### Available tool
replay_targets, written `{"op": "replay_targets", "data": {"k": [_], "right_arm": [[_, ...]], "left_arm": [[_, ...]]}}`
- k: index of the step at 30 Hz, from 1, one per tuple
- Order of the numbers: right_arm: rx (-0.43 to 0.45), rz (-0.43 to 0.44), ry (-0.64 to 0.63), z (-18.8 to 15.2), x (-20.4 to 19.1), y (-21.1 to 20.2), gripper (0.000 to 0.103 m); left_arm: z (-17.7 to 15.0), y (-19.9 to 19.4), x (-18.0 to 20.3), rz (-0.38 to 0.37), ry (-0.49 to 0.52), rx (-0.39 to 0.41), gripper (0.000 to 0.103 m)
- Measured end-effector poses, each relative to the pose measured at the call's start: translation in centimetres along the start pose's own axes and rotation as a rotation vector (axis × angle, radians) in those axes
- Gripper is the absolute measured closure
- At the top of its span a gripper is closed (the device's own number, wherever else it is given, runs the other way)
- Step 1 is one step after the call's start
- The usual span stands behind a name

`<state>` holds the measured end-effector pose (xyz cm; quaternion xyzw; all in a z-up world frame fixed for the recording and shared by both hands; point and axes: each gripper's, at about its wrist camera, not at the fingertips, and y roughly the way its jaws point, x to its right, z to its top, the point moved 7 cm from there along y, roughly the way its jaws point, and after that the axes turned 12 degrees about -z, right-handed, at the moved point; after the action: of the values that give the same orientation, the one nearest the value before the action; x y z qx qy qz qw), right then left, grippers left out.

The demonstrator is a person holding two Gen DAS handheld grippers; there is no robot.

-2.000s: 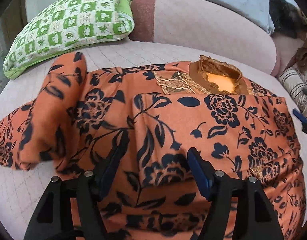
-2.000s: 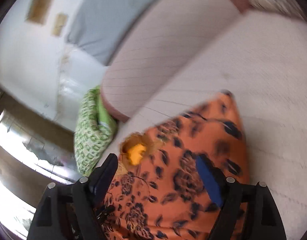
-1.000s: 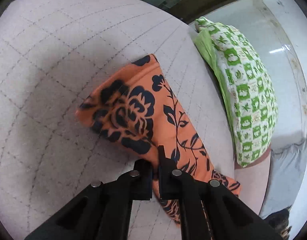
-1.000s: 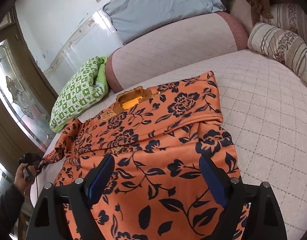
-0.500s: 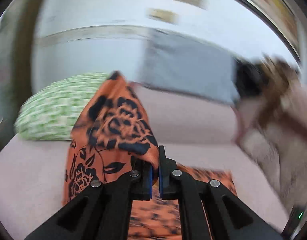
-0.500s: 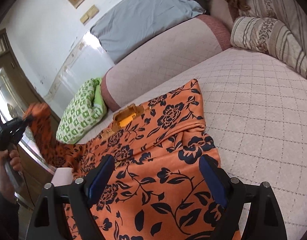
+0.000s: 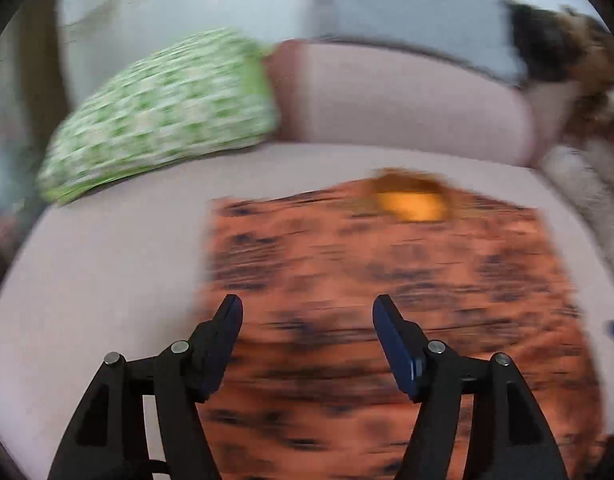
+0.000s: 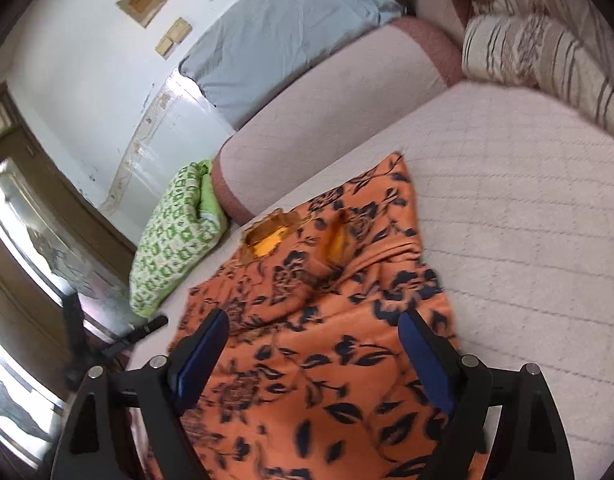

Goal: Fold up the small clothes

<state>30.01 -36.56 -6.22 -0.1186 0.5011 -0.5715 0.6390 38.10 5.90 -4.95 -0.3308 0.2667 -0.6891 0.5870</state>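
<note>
The left tool (image 7: 307,312), half a second ago clamped on the sleeve and lifted, now hangs with jaws apart and empty over the one orange floral garment (image 8: 307,320); that sleeve lies folded in across its body. One green patterned pillow (image 8: 175,236) sits far left on the sofa (image 8: 527,208). The right tool (image 8: 313,332), jaws apart, hovers over the garment's near half.

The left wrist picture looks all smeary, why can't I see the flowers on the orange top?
Left wrist view: motion blur streaks the orange floral top and the green checked pillow; only the open left hand-held gripper is sharp. Right wrist view: mostly sharp, the flowers show clearly, and fisheye bends the edges.
</note>
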Motion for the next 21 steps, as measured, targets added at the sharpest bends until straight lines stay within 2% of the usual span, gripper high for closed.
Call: {"op": "replay_targets", "data": {"k": [1,4,6,9,11,14,15,16,18,21], "right_arm": [[-0.012,0.012,-0.015,0.8,-0.8,0.7,0.014],[-0.077,-0.033,-0.032,3.5,-2.2,4.3,0.014],[-0.100,-0.072,-0.037,5.3,-2.6,6.9,0.014],[-0.209,-0.169,-0.069,6.8,-2.3,12.2,0.015],[-0.299,-0.219,-0.065,6.5,-1.5,15.3,0.020],[-0.389,-0.293,-0.170,5.3,-1.8,17.9,0.070],[-0.398,-0.311,-0.226,5.0,-2.4,18.1,0.093],[-0.382,-0.339,-0.315,4.9,-3.4,18.0,0.093],[-0.275,-0.378,-0.447,6.0,-6.0,16.5,0.094],[0.007,-0.411,-0.573,9.4,-10.3,12.0,0.094]], "left_arm": [[-0.4,0.5,-2.3,0.040,-0.025,-0.026,0.035],[-1.6,2.2,-5.8,0.055,-0.103,-0.069,0.035],[-2.2,2.8,-6.6,0.030,-0.138,-0.076,0.035],[-3.0,3.8,-6.5,0.003,-0.153,-0.090,0.035],[-3.5,4.6,-6.6,-0.020,-0.162,-0.095,0.035],[-4.0,5.6,-6.3,-0.028,-0.150,-0.111,0.035],[-4.0,5.6,-6.3,-0.032,-0.146,-0.107,0.035],[-3.9,5.6,-6.4,-0.039,-0.147,-0.104,0.035],[-4.0,5.8,-6.7,-0.050,-0.156,-0.095,0.035],[-4.0,5.8,-6.7,-0.050,-0.155,-0.092,0.035]]}}
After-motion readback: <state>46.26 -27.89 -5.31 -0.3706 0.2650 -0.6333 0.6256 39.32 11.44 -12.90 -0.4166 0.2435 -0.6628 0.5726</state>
